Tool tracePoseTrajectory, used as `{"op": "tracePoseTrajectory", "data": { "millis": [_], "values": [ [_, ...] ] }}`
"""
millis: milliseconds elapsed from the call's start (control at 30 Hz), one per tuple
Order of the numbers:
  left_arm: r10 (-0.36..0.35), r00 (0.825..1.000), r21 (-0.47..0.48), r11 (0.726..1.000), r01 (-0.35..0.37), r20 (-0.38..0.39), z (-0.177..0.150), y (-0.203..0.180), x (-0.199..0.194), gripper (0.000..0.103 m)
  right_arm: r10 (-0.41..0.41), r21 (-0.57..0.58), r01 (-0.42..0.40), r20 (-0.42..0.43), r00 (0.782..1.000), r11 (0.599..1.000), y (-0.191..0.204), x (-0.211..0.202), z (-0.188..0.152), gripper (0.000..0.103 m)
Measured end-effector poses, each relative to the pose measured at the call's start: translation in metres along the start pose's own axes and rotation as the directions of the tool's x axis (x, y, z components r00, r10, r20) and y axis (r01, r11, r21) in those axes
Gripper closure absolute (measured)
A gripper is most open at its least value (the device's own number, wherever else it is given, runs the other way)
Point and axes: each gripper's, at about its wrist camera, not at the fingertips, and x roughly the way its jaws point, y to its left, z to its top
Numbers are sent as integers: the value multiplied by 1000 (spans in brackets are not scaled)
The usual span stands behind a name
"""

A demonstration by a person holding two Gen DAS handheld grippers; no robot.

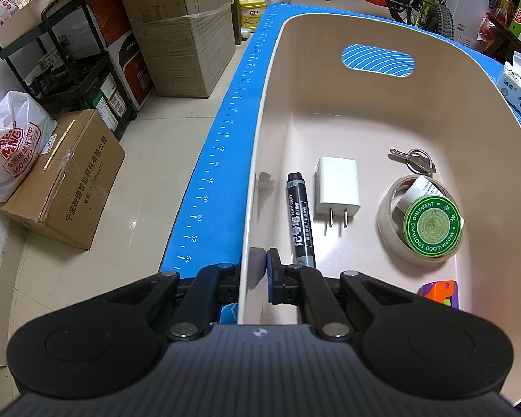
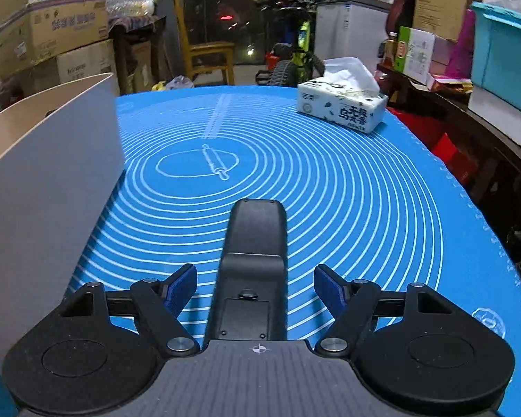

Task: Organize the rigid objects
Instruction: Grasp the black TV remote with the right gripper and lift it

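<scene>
On the blue mat that covers the table, a beige bin stands at the left side, and the left gripper has its jaws clenched on the bin's near-left wall, one pad outside and one inside. Inside the bin, a black marker lies lengthwise near that wall, with a white charger plug just beside it on the right, prongs pointing toward the near end. Farther right, a ring of keys rests toward the far side, and nearer lies a roll of clear tape with a green ointment tin sitting tilted in its hole. An orange and purple toy shows at the near right, partly hidden by the gripper body. Seen from the right wrist, the right gripper has its jaws released and spread wide to either side of a black remote control, which lies back-side up on the mat between them, neither pad touching it. A tissue pack sits at the far right of the mat.
</scene>
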Motion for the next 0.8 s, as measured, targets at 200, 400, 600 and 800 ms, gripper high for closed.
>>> {"op": "tracePoseTrajectory", "data": {
  "millis": [200, 400, 600, 800],
  "values": [
    [1, 1000, 1, 1000, -1, 0, 0, 1, 0, 93, -18, -12, 19, 72, 997, 1000, 2, 5, -18, 31],
    [0, 1000, 0, 1000, 0, 0, 0, 1, 0, 93, 3, -48, 2, 99, 995, 999, 9, 0, -20, 49],
    [0, 1000, 0, 1000, 0, 0, 0, 0, 0, 93, 5, -20, -3, 99, 995, 1000, 6, -6, -14, 50],
    [1, 1000, 1, 1000, -1, 0, 0, 0, 0, 93, 28, -1, -28, 142, 989, 1000, 7, -22, 5, 50]
  ]
}}
